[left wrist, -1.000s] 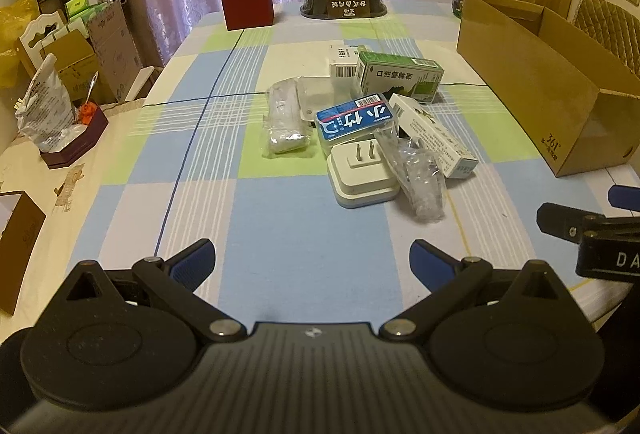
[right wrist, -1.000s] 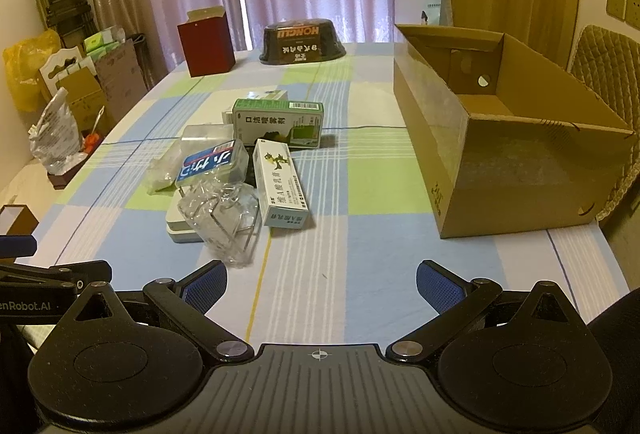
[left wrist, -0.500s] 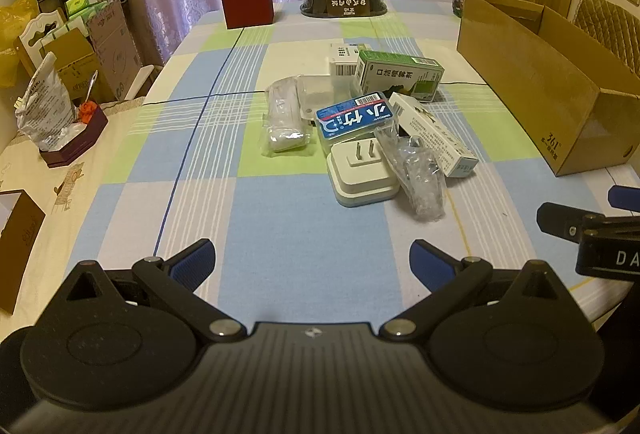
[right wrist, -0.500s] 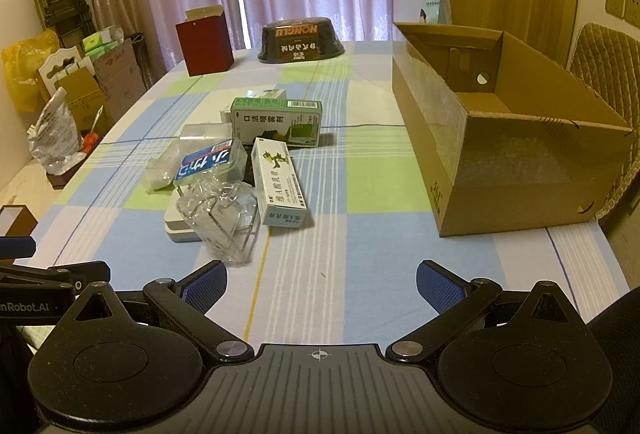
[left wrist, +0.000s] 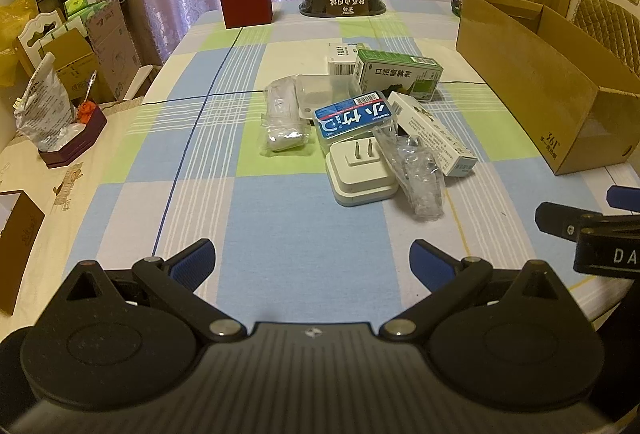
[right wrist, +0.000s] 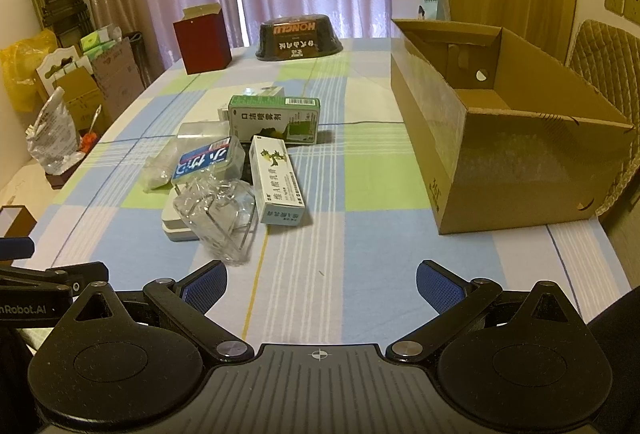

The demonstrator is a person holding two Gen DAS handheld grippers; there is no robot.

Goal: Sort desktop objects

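left gripper [left wrist: 312, 260] fingers apart | right gripper [right wrist: 322, 284] fingers apart | clutter pile [left wrist: 360, 129] ahead, untouched

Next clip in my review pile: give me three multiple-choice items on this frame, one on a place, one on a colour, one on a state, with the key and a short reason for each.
1. Where does the cardboard box stand relative to the pile of small packages?
A. to its right
B. to its left
C. on top of it

2. What colour is the label of the flat case lying above the plug adapter?
A. red
B. blue
C. yellow

3. How do the jaws of the right gripper stand?
A. shut on a package
B. shut on nothing
C. open, holding nothing

Key: 1 A, the box fills the right side of the table in both views; 2 B, blue label with white characters; 3 C, the blue pads sit wide apart over bare cloth.
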